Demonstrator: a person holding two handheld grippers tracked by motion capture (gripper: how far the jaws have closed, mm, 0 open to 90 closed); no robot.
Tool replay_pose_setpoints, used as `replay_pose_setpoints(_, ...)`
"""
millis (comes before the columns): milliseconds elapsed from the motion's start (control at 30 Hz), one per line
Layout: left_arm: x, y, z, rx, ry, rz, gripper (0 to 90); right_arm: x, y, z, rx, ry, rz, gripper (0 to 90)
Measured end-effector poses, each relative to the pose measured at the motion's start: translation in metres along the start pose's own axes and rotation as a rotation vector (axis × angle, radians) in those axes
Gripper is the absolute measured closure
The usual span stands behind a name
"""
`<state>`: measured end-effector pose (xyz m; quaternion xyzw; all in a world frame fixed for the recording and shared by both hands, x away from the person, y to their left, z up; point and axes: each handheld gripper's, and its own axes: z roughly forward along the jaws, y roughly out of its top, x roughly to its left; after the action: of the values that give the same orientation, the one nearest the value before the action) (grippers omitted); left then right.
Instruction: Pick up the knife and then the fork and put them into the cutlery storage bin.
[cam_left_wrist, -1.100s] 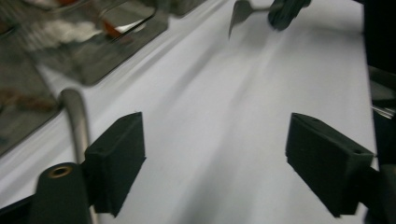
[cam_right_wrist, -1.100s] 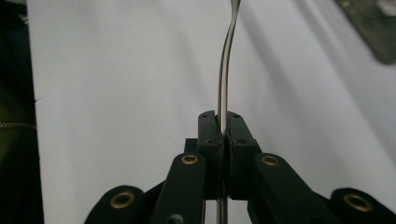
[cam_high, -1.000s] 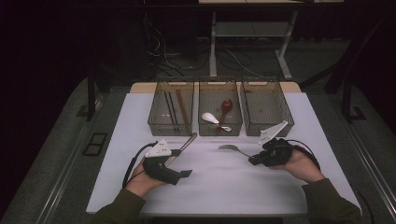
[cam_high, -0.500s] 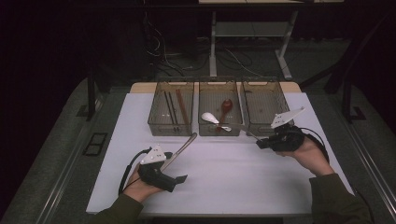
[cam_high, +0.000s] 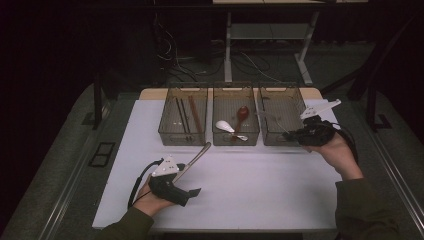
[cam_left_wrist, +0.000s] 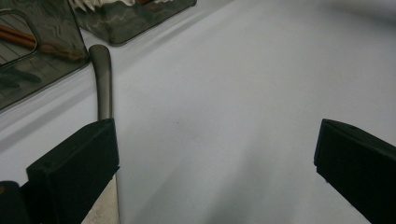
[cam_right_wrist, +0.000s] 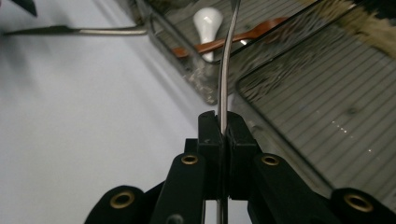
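Note:
My right gripper is shut on a thin curved metal utensil. The utensil's far end hangs over the right-hand clear bin at the back of the white mat. Down at the mat's front left, my left gripper stands open with nothing between its jaws. A second grey metal utensil lies flat on the mat, running beside and under the left jaw.
Three clear bins stand in a row at the back. The left bin holds brown chopsticks. The middle bin holds a white spoon and a reddish spoon. Dark floor surrounds the table.
My right gripper has carried its utensil up and to the right, from the mat to over the right bin. My left gripper has drawn back toward the front left; the grey utensil stays put.

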<state>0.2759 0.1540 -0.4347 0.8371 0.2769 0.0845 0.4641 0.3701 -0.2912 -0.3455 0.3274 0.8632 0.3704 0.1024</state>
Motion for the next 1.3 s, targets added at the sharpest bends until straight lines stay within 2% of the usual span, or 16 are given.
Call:
replay_pose_setpoints(200, -0.001, 0.001, -0.001, -0.007, 0.007, 0.007, 0.0, -0.016, 0.008, -0.003, -0.009, -0.050, 0.031, 86.4)
replay_pose_setpoints(367, -0.001, 0.000, 0.000, 0.001, 0.006, 0.010, 0.0, -0.033, 0.016, -0.001, 0.014, -0.088, 0.072, 86.4)
replay_pose_setpoints(600, -0.001, 0.000, 0.000, 0.009, 0.009, 0.021, 0.0, -0.062, 0.024, 0.009, 0.049, -0.135, 0.134, 86.4)
replay_pose_setpoints(800, -0.002, 0.000, 0.000, 0.011, 0.003, 0.015, 0.0, -0.079, 0.024, 0.022, 0.057, -0.155, 0.177, 86.4)
replay_pose_setpoints(900, -0.002, 0.000, 0.000, 0.009, 0.004, 0.017, 0.0, -0.086, 0.022, 0.032, 0.079, -0.155, 0.200, 86.4)
replay_pose_setpoints(1133, -0.002, 0.000, 0.001, 0.021, -0.003, 0.016, 0.0, -0.094, 0.017, 0.049, 0.135, -0.167, 0.203, 86.4)
replay_pose_setpoints(1300, -0.004, 0.000, 0.003, 0.031, -0.009, 0.018, 0.0, -0.094, 0.015, 0.056, 0.171, -0.169, 0.193, 86.3)
